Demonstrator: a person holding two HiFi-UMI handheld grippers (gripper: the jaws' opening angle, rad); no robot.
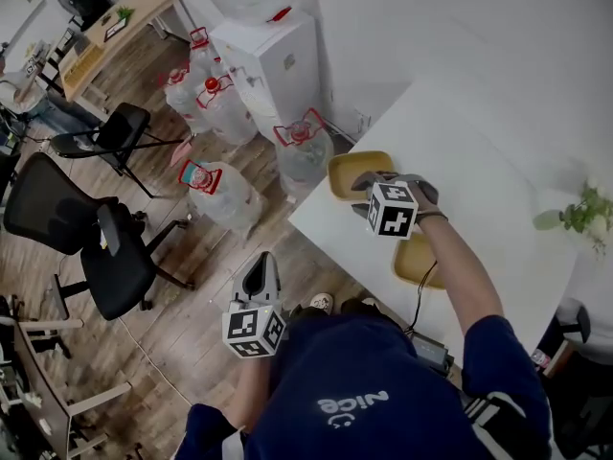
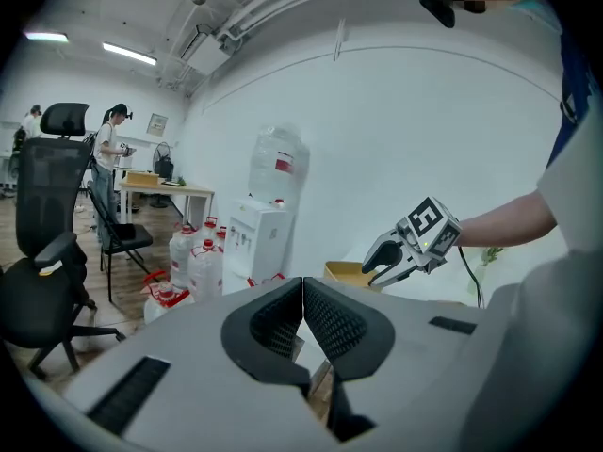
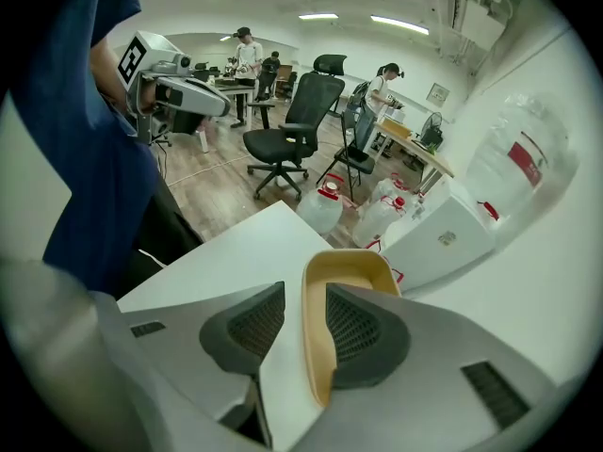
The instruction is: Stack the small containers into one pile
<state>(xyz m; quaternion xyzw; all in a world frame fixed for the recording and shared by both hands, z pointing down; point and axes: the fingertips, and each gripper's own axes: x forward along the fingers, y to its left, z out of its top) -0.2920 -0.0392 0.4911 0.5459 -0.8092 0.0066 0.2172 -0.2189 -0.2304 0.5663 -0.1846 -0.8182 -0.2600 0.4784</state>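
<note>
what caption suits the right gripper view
Open right claw straddling the rim of a yellow container on the white table.

Two yellow containers (image 1: 347,172) (image 1: 414,259), two claws (image 2: 303,314) (image 3: 303,328)

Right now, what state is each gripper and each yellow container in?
far yellow container: upright on the white table, empty, not stacked.
near yellow container: upright on the table, apart from the other, partly hidden by the forearm.
right gripper: open, one jaw inside and one outside the far yellow container's wall, not clamped.
left gripper: shut, nothing between the jaws, off the table.
</note>
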